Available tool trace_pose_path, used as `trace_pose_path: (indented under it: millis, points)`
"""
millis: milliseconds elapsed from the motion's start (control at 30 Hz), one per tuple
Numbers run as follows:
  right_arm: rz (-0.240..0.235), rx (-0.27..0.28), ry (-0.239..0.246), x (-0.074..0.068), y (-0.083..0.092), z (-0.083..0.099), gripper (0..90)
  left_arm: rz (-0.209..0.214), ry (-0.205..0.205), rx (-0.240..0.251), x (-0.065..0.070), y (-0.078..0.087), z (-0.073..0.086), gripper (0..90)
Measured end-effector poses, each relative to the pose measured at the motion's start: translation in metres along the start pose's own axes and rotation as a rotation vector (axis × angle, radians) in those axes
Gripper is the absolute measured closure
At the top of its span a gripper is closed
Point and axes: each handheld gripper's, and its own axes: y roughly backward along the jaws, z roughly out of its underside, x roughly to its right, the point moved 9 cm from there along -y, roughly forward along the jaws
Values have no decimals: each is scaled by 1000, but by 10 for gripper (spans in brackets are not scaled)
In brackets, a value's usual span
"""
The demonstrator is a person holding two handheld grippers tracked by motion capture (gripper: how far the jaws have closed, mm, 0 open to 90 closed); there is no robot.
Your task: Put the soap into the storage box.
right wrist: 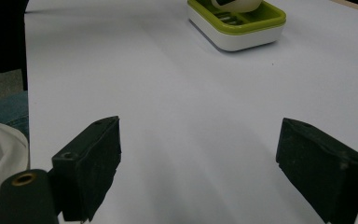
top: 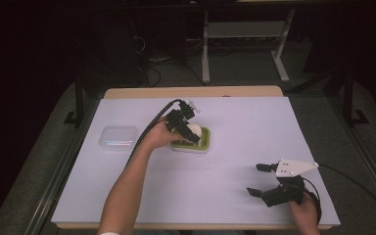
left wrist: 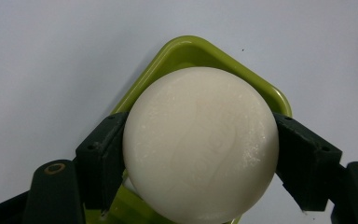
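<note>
left gripper view: left tool (left wrist: 200, 154) pinches soap (left wrist: 200, 144), perhaps hiding most of green dish (left wrist: 186, 51); right tool (right wrist: 200, 172) spread.

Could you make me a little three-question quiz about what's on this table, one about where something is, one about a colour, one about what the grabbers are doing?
1. Where is the clear lidded box?
A. left of the soap dish
B. right of it
C. on the floor

2. What colour is the soap dish rim?
A. red
B. green
C. blue

3. What is the left gripper doing?
A. hanging open
B. holding a cable
C. clamping the soap

Answers: 1 A, the high view shows it left of the dish. 2 B, the rim is lime green. 3 C, both jaws press the white bar; the right gripper is open.
</note>
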Motion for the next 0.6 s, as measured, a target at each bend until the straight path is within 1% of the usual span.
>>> trace_pose_path:
  millis: [333, 400, 500, 600]
  points:
    - [-1, 0, 0, 0, 0, 0, 131, -6, 12, -9, -3, -3, 2, 249]
    - [-1, 0, 1, 0, 0, 0, 131, -2, 12, -10, -3, -4, 2, 249]
    - [-1, 0, -1, 0, 0, 0, 131, -8, 10, -16, -3, -5, 2, 249]
    - [-2, 0, 0, 0, -1, 0, 131, -14, 19, -21, -4, -6, 3, 249]
